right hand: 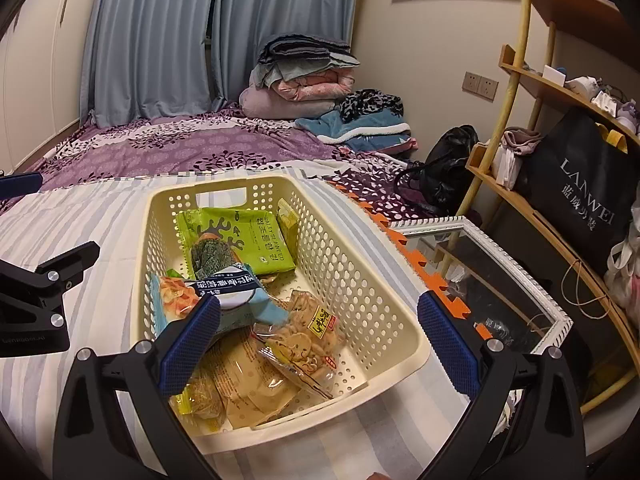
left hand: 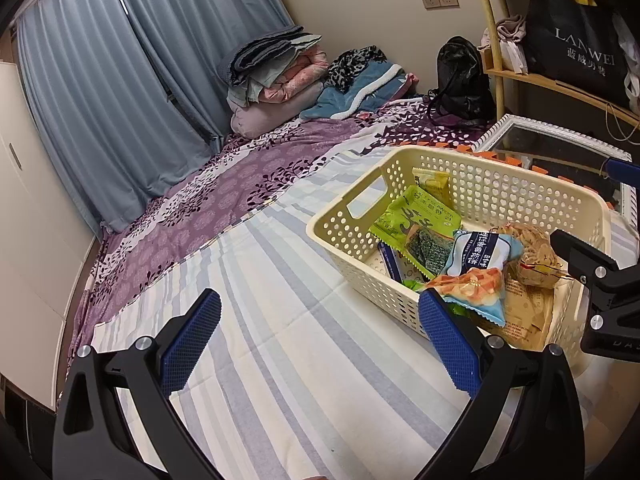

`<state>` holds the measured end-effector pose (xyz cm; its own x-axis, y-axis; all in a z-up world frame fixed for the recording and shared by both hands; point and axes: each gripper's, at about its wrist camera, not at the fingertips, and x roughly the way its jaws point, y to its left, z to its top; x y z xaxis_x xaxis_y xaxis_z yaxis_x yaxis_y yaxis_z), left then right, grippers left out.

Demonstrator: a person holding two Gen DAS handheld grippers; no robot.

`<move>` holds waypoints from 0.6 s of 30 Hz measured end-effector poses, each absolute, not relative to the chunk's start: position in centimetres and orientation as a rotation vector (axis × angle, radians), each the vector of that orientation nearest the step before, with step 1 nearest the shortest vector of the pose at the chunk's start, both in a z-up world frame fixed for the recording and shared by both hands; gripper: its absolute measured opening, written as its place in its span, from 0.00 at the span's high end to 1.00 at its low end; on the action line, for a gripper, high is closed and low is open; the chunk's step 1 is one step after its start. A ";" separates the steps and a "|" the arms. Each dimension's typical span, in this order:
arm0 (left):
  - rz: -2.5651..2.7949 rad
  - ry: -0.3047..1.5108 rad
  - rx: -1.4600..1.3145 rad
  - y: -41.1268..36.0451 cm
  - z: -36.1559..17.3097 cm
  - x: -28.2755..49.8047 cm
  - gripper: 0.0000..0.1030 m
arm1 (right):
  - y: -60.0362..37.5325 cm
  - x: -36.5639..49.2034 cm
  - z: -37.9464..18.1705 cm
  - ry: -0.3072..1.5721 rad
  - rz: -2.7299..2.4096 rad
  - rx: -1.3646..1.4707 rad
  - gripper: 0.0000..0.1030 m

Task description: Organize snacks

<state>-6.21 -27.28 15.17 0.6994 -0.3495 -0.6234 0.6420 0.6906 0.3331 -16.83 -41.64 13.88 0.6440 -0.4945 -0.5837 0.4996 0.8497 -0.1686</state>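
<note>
The left wrist view takes in a wide stretch of the striped sheet (left hand: 280, 360) on the bed and the cream basket (left hand: 480, 184) only from its corner, while the right wrist view looks straight down into the basket (right hand: 360, 280) and shows its whole floor. Only the right view reveals the pale tan packet (right hand: 256, 380) and the yellow crinkled packet (right hand: 200, 400) at the near end. The left hand-held gripper (left hand: 320, 344) hangs released over bare sheet beside the basket, its blue ribbed pads (left hand: 192, 344) spread wide with nothing between them. The right hand-held gripper (right hand: 320, 344) is likewise spread open above the basket's near end, grasping nothing. All the snacks lie inside the basket: a green seaweed packet (right hand: 240, 240) at the far end with a small yellow-green packet (right hand: 289, 220) leaning on the wall beside it, a light blue packet with a dark label (right hand: 236, 296) in the middle, an orange-printed packet (right hand: 176, 296) against the left wall, and a clear bag of pale crackers (right hand: 304, 336) lying near the right wall. The basket is rigid plastic, rectangular with rounded corners, its walls perforated with round holes and a slot handle (right hand: 220, 198) cut at the far end. Beside the bed lies a white-framed mirror (right hand: 480, 280), its frame ridged.
</note>
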 end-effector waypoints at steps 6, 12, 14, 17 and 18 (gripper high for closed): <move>-0.593 0.553 0.583 -27.3 15.1 -6.3 0.03 | -41.3 -17.1 13.6 0.677 -0.555 -0.002 0.05; -0.598 0.548 0.590 -27.4 15.0 -6.4 0.03 | -41.0 -17.4 13.2 0.691 -0.545 -0.006 0.05; -0.601 0.549 0.592 -27.5 15.0 -6.5 0.03 | -41.1 -17.5 13.3 0.691 -0.547 -0.001 0.05; -0.603 0.548 0.596 -27.6 14.9 -6.7 0.03 | -41.2 -17.5 13.3 0.690 -0.548 0.008 0.05; -0.604 0.548 0.597 -27.6 14.9 -6.7 0.03 | -41.3 -17.5 13.3 0.690 -0.548 0.009 0.05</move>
